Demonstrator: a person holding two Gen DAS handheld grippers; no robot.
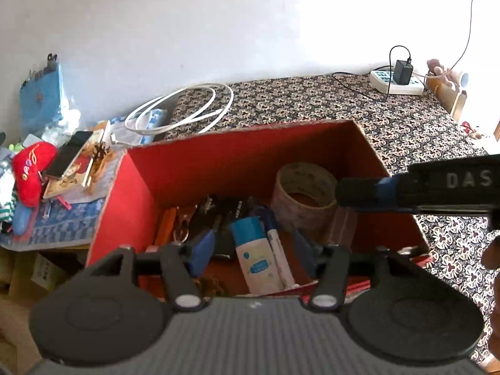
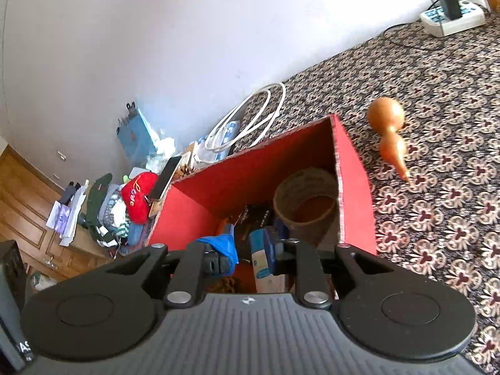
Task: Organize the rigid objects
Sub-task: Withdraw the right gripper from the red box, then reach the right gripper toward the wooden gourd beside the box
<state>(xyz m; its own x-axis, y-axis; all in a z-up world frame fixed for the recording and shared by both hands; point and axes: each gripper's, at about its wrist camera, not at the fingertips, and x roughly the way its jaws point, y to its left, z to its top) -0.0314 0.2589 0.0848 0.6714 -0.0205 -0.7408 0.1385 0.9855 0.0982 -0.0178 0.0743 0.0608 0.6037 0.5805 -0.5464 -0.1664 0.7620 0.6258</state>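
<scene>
Left hand-held gripper (image 1: 253, 250): jaws spread wide, holding nothing, poised above the red box (image 1: 193, 168).
Right hand-held gripper (image 2: 250, 253): jaws parted, nothing between them, over the same box's near end.
Box contents: tape roll (image 1: 304, 193) in the far right corner; white bottle with blue cap (image 1: 254, 256) lying flat beside a pen (image 1: 279, 250).
Gourd (image 2: 390, 134): on the patterned worktop (image 2: 437, 156), just right of the box.
Power strip (image 2: 453, 17): far corner, well apart.

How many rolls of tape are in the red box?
1. The tape roll stands in the far right corner of the red box, behind the blue-capped bottle. Clutter might hide others.
</scene>
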